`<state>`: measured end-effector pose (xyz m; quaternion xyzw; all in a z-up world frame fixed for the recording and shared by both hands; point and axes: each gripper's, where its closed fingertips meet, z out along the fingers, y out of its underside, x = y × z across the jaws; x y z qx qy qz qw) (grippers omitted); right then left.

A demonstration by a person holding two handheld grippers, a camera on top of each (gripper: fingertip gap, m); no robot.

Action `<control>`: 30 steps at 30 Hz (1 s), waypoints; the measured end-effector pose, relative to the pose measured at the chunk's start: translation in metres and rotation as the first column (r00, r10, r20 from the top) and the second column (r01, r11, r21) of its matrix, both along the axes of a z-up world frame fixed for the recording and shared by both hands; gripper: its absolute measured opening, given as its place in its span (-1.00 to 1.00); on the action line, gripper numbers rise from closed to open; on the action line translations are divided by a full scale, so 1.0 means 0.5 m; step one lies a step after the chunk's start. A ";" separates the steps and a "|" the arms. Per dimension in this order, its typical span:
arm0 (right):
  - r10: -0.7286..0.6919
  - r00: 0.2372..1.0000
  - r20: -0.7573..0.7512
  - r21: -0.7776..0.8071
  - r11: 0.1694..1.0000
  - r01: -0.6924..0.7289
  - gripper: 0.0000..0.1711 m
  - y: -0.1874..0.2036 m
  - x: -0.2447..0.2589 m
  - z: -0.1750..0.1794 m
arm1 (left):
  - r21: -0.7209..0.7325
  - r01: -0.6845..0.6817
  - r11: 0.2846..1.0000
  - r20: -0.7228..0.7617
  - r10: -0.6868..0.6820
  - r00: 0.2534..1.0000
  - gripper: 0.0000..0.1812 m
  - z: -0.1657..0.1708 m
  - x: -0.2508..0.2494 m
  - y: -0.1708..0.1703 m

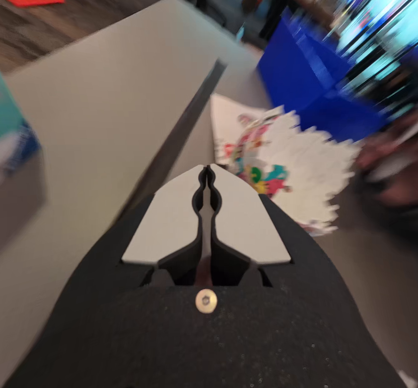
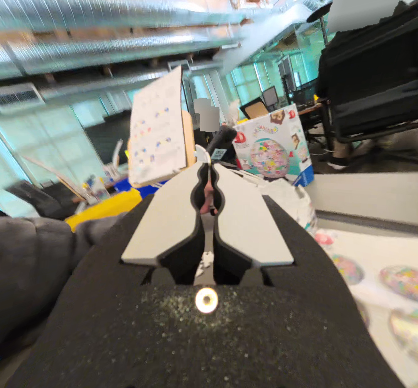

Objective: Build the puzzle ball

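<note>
The puzzle ball (image 1: 282, 169) is only partly built: in the left wrist view it sits right of centre as a white curved shell with a jagged open rim and a patch of bright colours on its near side, resting on the desk (image 1: 101, 110). In the right wrist view the same shell (image 2: 291, 198) shows just right of the fingers, blurred. It looks light, thin and hollow, likely to flex or pop apart under a squeeze, so I would hold it gently near the rim or steady it from outside, not pinch hard.

The left tongs (image 1: 207, 169) are closed tip to tip with nothing visible between them. The right tongs (image 2: 210, 169) are nearly closed on a thin white puzzle piece (image 2: 202, 152), which sticks out past the tips at the middle of the frame. The piece seems stiff but small and slippery, best pinched flat across its faces.

Beyond it stand a puzzle box (image 2: 273, 146) right of centre, an upright instruction sheet (image 2: 158, 133) left of centre, and a printed sheet (image 2: 366, 273) at lower right.
</note>
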<state>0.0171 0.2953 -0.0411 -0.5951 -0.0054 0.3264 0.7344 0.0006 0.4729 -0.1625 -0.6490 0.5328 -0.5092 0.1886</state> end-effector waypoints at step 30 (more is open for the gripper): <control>0.344 0.937 0.066 -0.794 0.586 -0.160 -0.98 -0.132 -0.168 -0.226 | 0.186 -0.173 0.967 -0.001 0.177 0.984 -1.00 -0.007 -0.304 -0.099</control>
